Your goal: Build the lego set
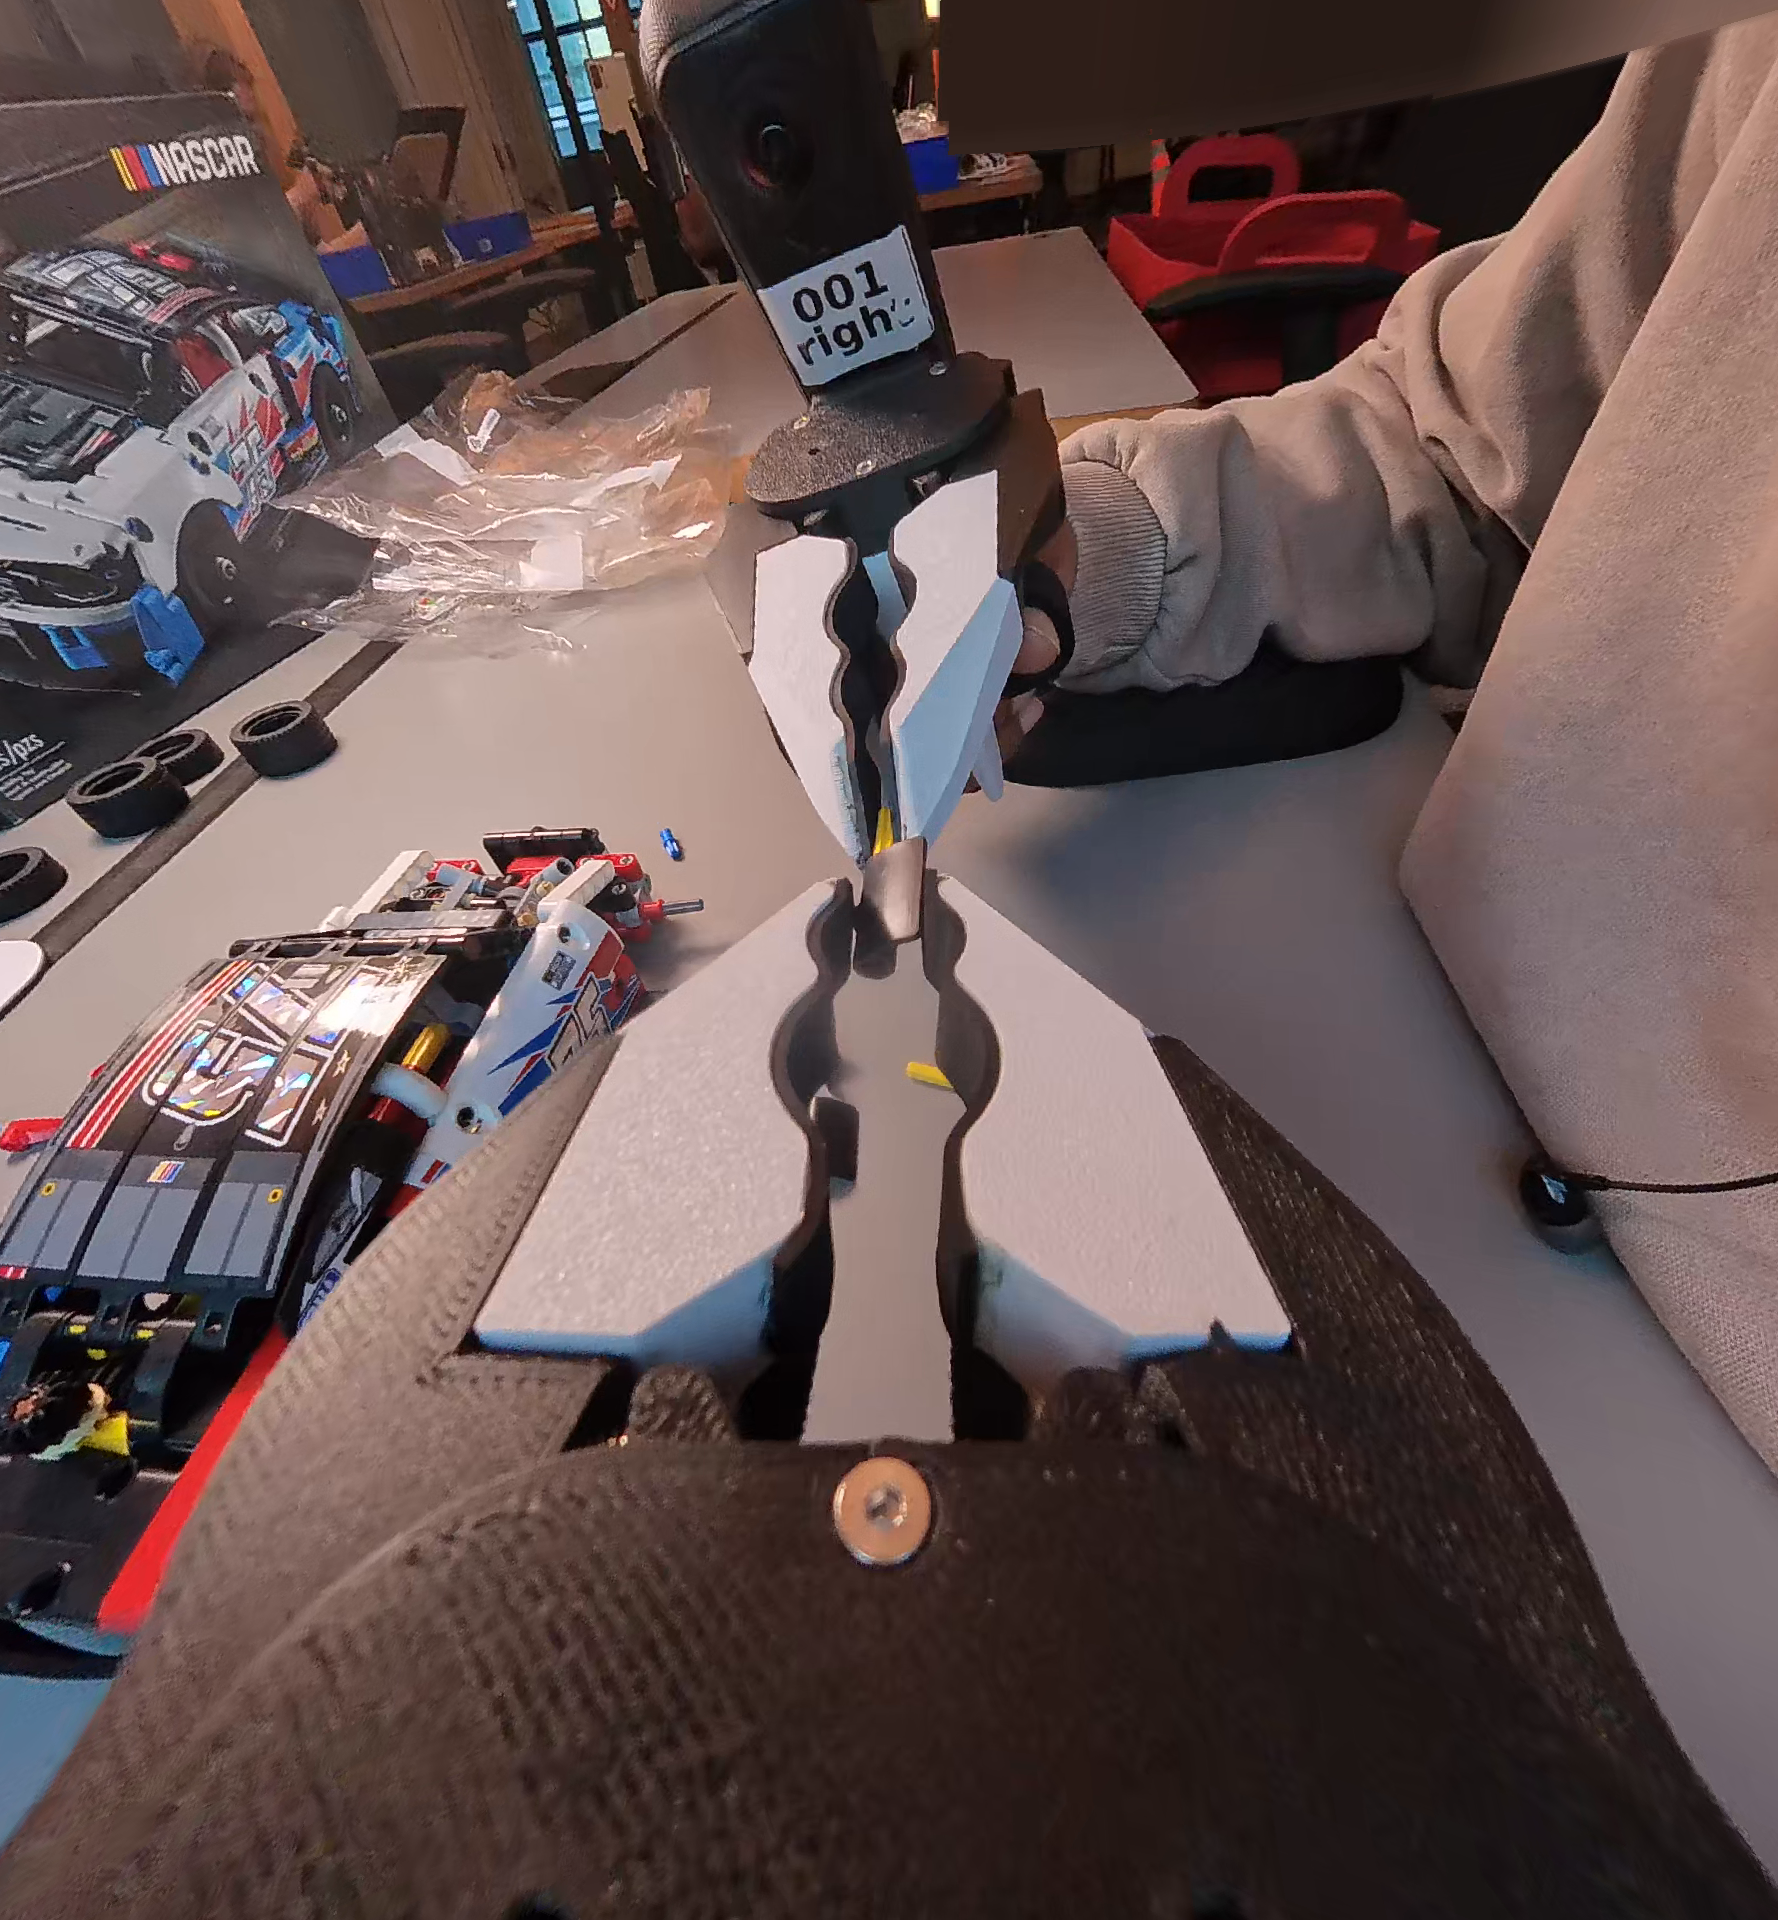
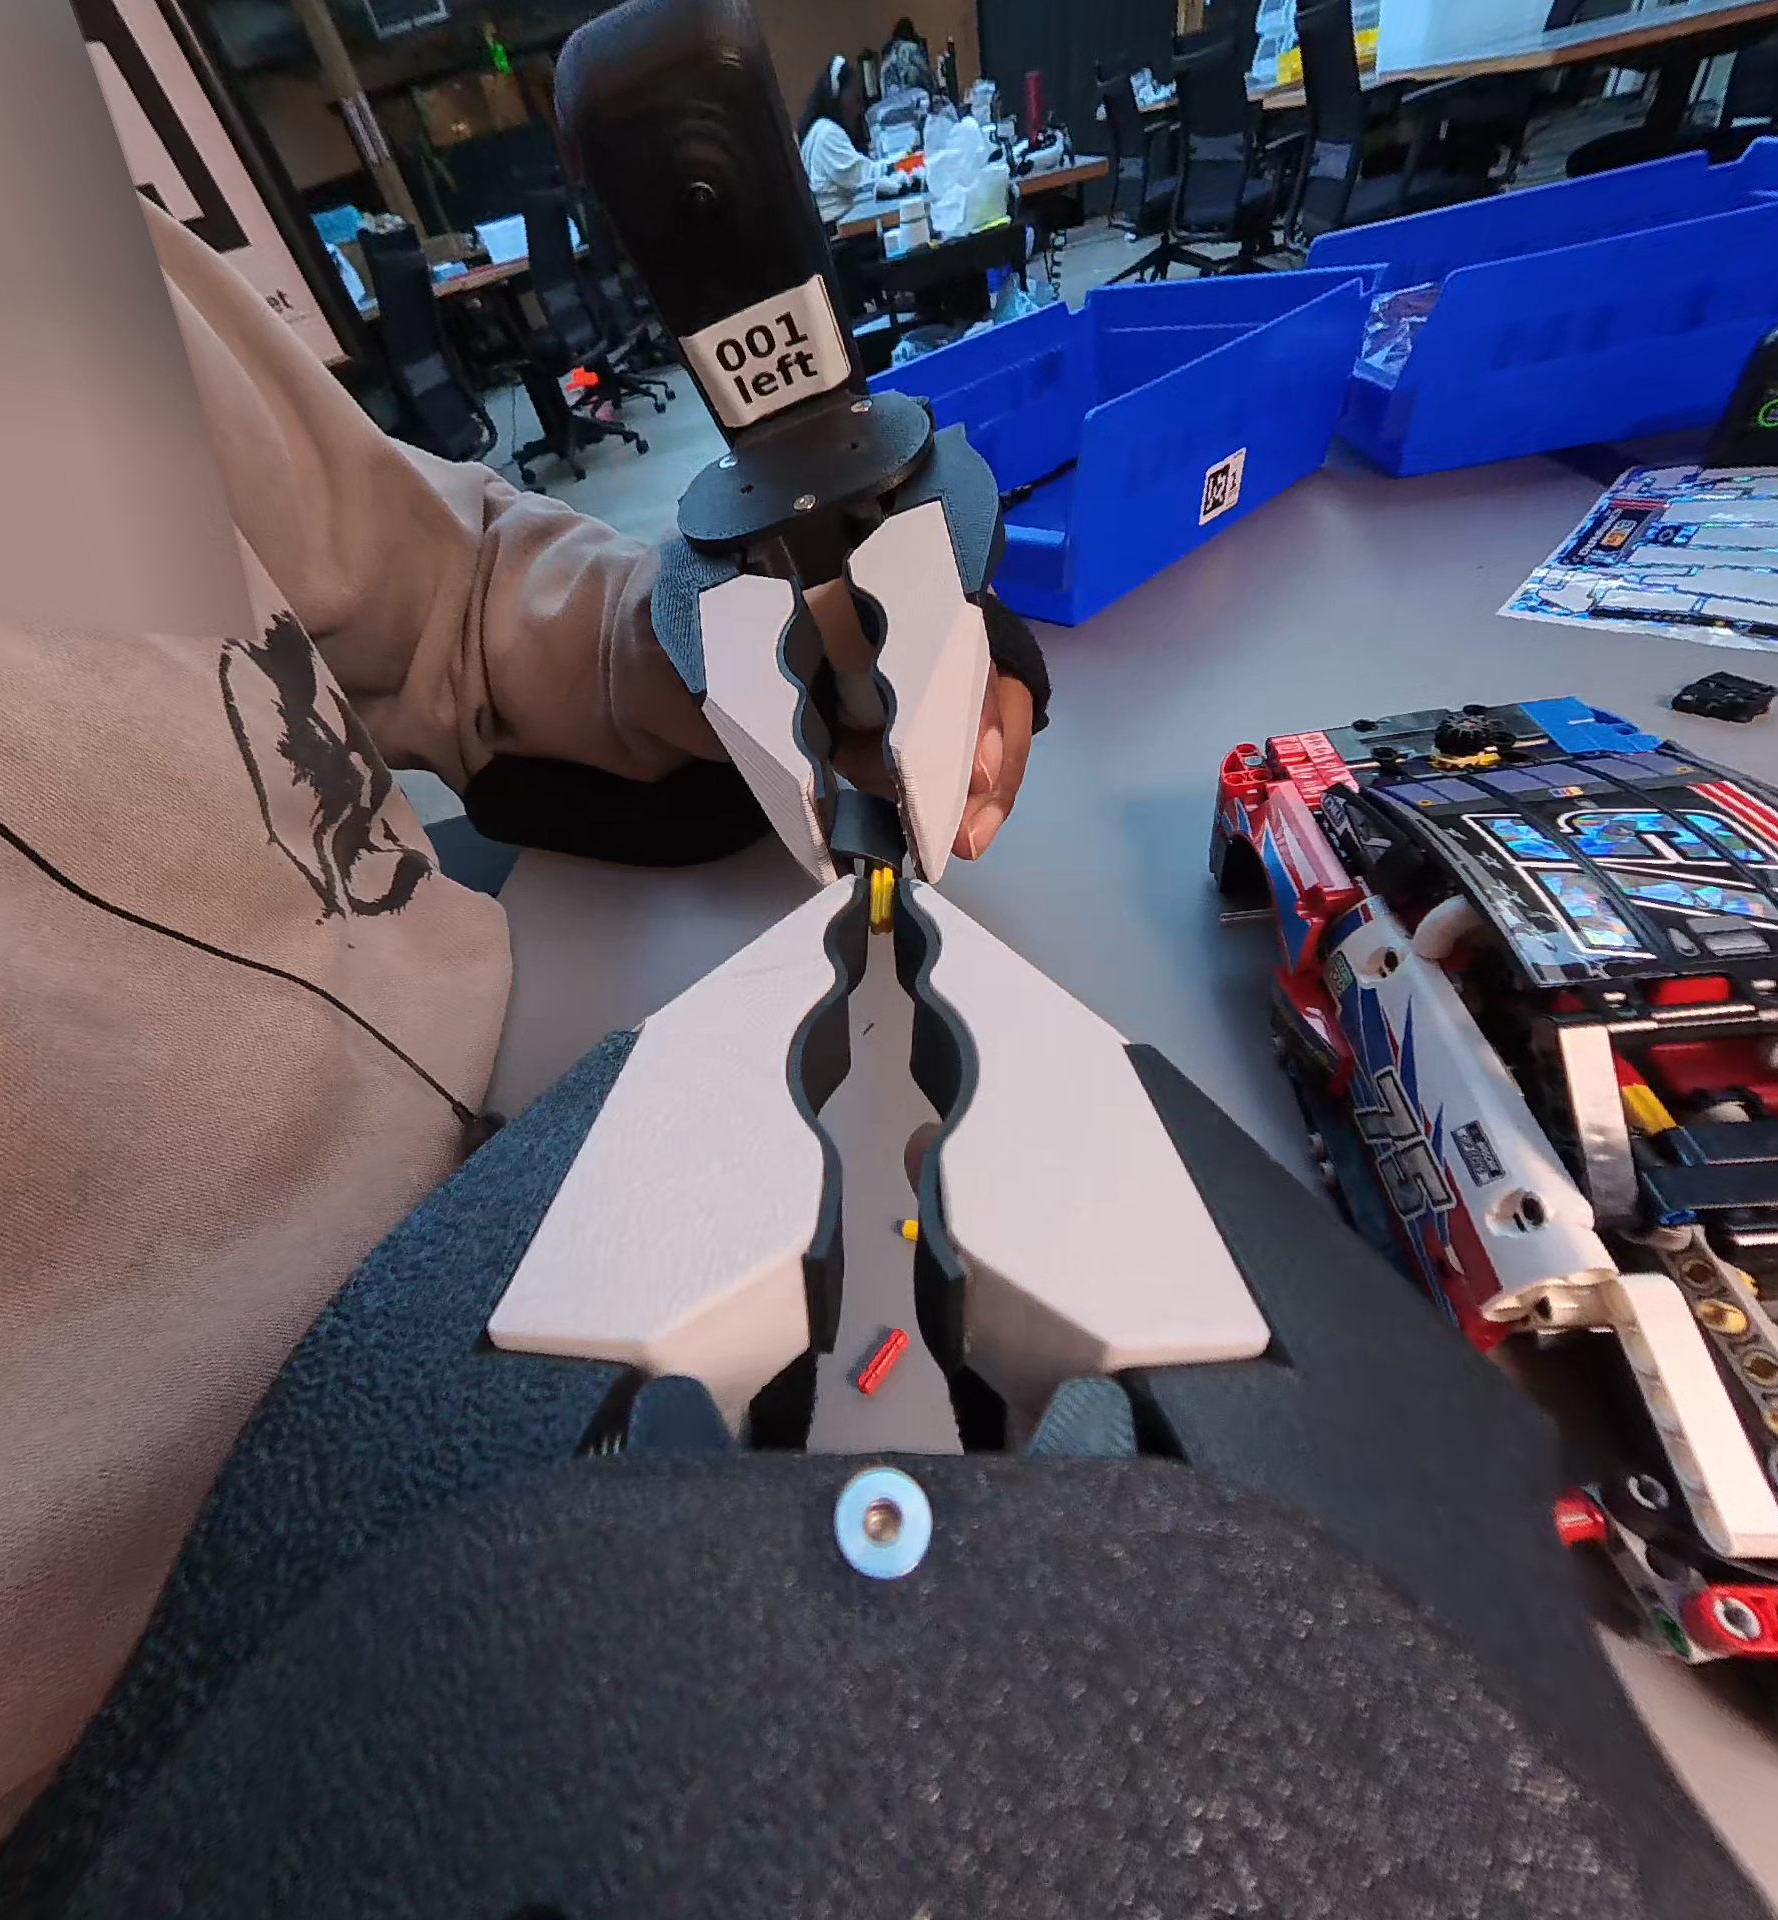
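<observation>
- Small black piece [image 1: 890,902], pinched in the narrow jaws of the left gripper [image 1: 887,894]; it meets a yellow pin [image 2: 880,896] nipped at the jaw tips of the right gripper [image 2: 877,896], above the bench [image 1: 1228,935].
- Lego car [image 2: 1550,997], partly built, lies on the bench just beside the joined grippers.
- Risk, as judged: if pin and hole are misaligned, pushing could twist the pin out of the jaws and drop it among the loose pins [image 2: 882,1359] below.
- Bench: grey, smooth; four black tyres [image 1: 282,738], crumpled clear bags [image 1: 542,499] and the set's box [image 1: 126,416] lie beyond the car.
- Room: workshop with blue bins [image 2: 1207,416] and office chairs.
</observation>
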